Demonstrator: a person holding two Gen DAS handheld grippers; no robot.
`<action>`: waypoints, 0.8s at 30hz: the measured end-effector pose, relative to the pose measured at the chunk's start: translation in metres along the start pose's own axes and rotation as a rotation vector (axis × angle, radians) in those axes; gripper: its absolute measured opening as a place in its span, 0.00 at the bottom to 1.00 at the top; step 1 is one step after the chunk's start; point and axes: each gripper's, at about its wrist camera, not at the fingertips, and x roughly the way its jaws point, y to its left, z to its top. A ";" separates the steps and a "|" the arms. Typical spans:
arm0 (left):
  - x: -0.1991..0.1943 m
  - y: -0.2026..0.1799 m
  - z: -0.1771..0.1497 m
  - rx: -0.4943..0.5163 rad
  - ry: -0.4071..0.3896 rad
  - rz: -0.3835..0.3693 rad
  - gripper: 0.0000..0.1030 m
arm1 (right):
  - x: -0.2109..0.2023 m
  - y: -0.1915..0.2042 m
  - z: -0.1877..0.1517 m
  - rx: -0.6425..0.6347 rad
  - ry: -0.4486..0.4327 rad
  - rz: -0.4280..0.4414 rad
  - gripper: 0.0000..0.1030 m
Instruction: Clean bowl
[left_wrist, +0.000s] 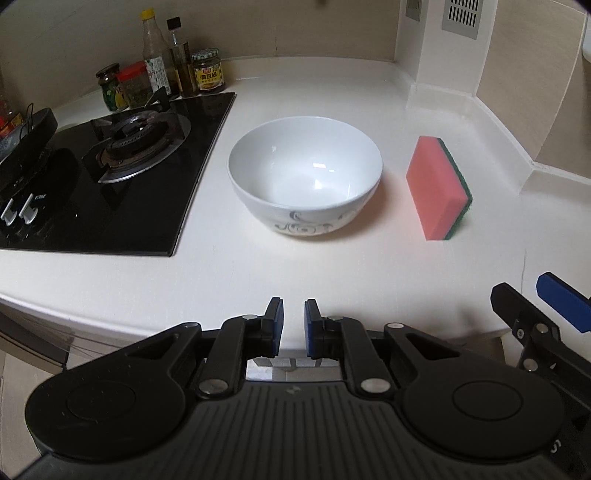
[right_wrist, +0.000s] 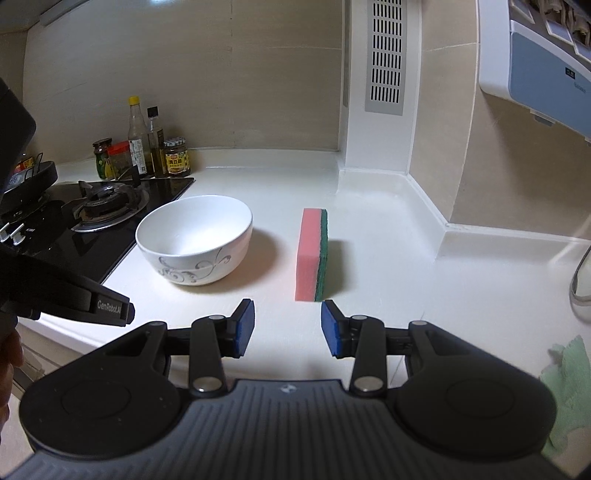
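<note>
Bowl and sponge untouched: tipping risks ahead

Bowl (left_wrist: 305, 177), white and empty, sits upright on the desk (left_wrist: 258, 273) between gas hob (left_wrist: 110, 177) and sponge (right_wrist: 312, 254). The sponge stands on its edge; a nudge could topple it. The left claw (left_wrist: 294, 326) is nearly closed, empty; the right claw (right_wrist: 288, 326) gapes empty. Pushing the ungripped bowl could slide it hobward.

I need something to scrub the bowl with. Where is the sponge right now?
The sponge stands on its long edge on the white counter, right of the bowl and apart from it, straight ahead of the right gripper in its view.
</note>
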 end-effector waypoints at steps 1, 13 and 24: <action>-0.001 0.000 -0.003 0.000 0.002 0.001 0.11 | -0.002 0.000 -0.002 0.002 0.003 0.003 0.34; -0.013 0.000 -0.028 0.006 0.010 0.017 0.11 | -0.017 -0.001 -0.022 0.022 0.027 0.005 0.34; -0.017 0.001 -0.036 0.007 0.012 0.016 0.11 | -0.026 0.005 -0.027 0.024 0.038 0.010 0.34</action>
